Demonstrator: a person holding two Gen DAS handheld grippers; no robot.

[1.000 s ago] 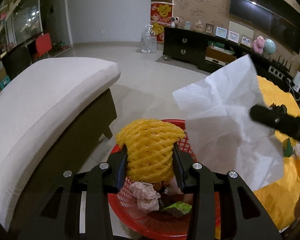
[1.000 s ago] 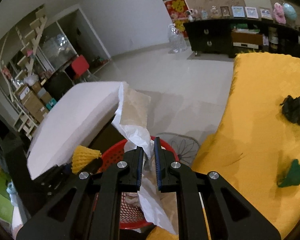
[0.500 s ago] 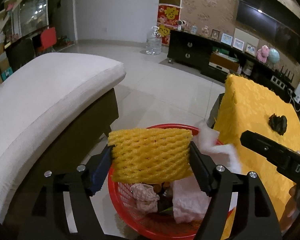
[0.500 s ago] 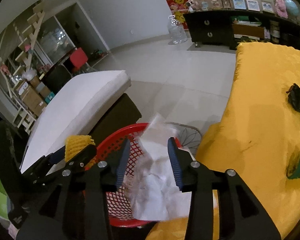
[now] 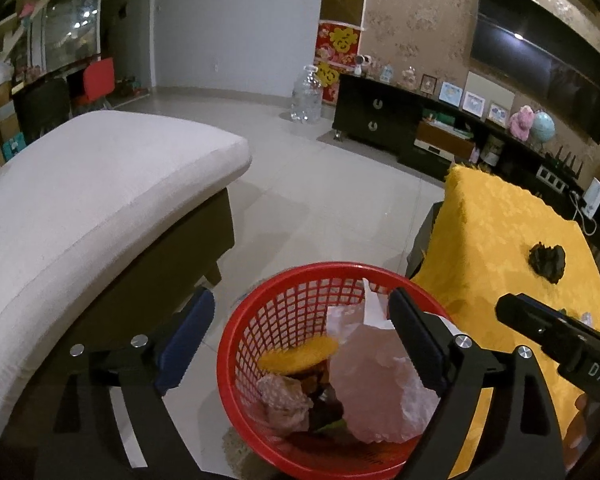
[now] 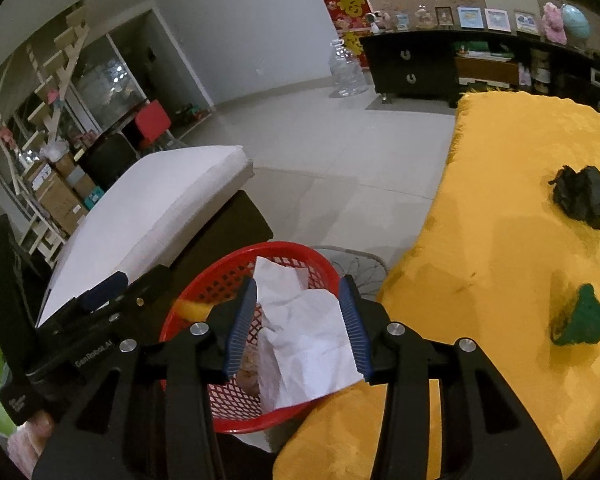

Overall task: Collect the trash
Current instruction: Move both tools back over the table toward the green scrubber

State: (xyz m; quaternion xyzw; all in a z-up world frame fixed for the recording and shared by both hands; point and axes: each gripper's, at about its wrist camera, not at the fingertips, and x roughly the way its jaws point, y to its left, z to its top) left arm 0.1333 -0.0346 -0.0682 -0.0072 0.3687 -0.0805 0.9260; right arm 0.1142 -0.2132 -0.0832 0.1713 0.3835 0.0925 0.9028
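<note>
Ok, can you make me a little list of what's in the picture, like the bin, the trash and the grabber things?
bin: red basket on the floor beside the yellow-covered table
in the bin: yellow foam net, white paper, other crumpled scraps
left hand-held gripper: over the basket, jaws opening, nothing between them
right hand-held gripper: open above the paper, not gripping it
left on the table: black crumpled piece, green piece

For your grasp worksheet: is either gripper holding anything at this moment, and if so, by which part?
Nothing is held. The left gripper is opening, empty, above the red basket, where the yellow foam net and white paper now lie. The right gripper stands open around nothing.
</note>
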